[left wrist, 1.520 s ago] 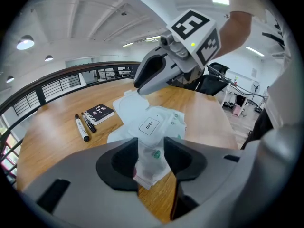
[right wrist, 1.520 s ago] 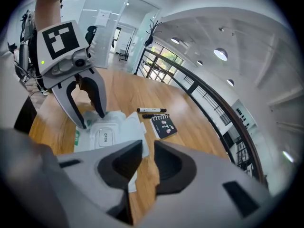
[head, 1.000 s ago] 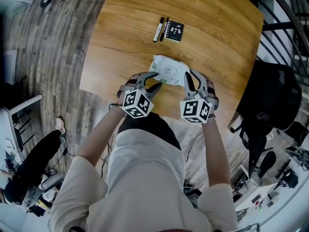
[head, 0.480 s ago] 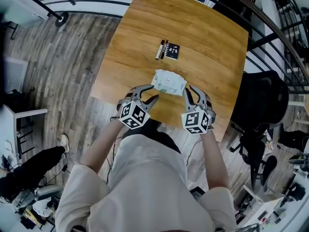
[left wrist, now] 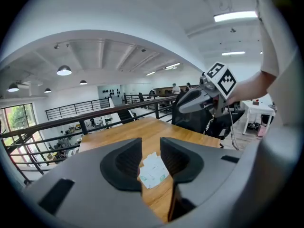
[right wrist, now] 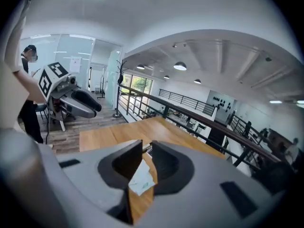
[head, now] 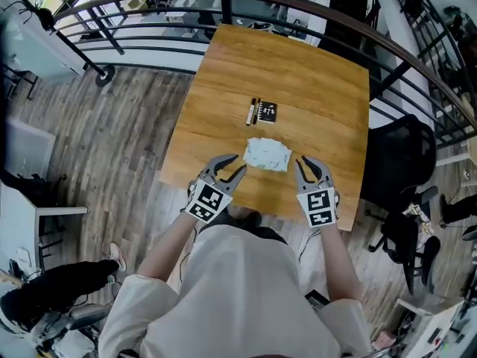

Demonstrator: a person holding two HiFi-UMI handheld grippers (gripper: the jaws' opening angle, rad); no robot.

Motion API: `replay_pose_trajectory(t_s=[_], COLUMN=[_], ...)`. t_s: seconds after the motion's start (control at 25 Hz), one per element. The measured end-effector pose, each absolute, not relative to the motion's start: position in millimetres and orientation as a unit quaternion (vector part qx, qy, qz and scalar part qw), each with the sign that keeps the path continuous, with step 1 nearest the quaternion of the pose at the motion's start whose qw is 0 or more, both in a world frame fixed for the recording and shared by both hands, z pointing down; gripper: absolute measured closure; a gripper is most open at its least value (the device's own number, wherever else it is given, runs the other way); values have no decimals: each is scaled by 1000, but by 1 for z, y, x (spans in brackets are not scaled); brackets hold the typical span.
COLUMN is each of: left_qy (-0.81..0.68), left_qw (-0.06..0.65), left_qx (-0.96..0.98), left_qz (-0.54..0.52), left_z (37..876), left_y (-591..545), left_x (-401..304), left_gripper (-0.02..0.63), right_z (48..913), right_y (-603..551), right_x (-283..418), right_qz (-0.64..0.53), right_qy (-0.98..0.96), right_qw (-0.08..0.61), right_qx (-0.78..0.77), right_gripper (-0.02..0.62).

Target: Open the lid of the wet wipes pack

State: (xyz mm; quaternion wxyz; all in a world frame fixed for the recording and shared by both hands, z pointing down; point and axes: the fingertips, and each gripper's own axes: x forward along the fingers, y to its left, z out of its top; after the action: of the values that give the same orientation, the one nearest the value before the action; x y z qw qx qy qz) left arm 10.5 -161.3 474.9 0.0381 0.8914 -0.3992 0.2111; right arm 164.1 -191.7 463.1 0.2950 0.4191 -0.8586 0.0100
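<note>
"Firstly, where is the pack?"

"The wet wipes pack [head: 267, 154] lies flat on the wooden table [head: 298, 66], toward the near edge. Nothing touches it. Whether its lid is up is too small to tell."

"And the left gripper [head: 232, 167]?"

"Its jaws have just been closing, yet a clear gap remains and nothing sits between them. The pack shows through that gap, lying on the table well beyond the tips."

"The right gripper [head: 309, 167]?"

"Its jaws stand apart by a narrower gap and hold nothing. Its own view again shows the pack through the gap, on the table beyond."

"How do they stand?"

"Both are held over the near table edge, one to each side of the pack and clear of it."

"Other items?"

"A pen [head: 251, 112] and a small black card [head: 267, 112] lie side by side beyond the pack. A black chair [head: 395, 162] stands at the table's right."
</note>
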Motion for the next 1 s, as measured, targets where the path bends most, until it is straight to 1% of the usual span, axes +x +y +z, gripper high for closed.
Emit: replay_pose_trajectory(t_s=[0.12, 0.4, 0.88, 1.0], left_qy=[-405, -414, -420, -421], left_qw=[29, 31, 16, 9], left_qx=[893, 895, 901, 902], left_qz=[197, 162, 107, 96], left_z=[448, 402, 345, 336], left_y=[-160, -161, -174, -176], left_x=[-2, -32, -59, -59], left_gripper=[503, 522, 549, 563], right_z=[438, 392, 358, 351], right_y=[-184, -166, -149, -148], right_x=[158, 148, 169, 179], right_qz=[23, 35, 50, 56], right_qy=[-860, -853, -833, -828], right_qw=[263, 207, 162, 145], right_qx=[436, 479, 527, 538], right_gripper=[531, 537, 537, 546])
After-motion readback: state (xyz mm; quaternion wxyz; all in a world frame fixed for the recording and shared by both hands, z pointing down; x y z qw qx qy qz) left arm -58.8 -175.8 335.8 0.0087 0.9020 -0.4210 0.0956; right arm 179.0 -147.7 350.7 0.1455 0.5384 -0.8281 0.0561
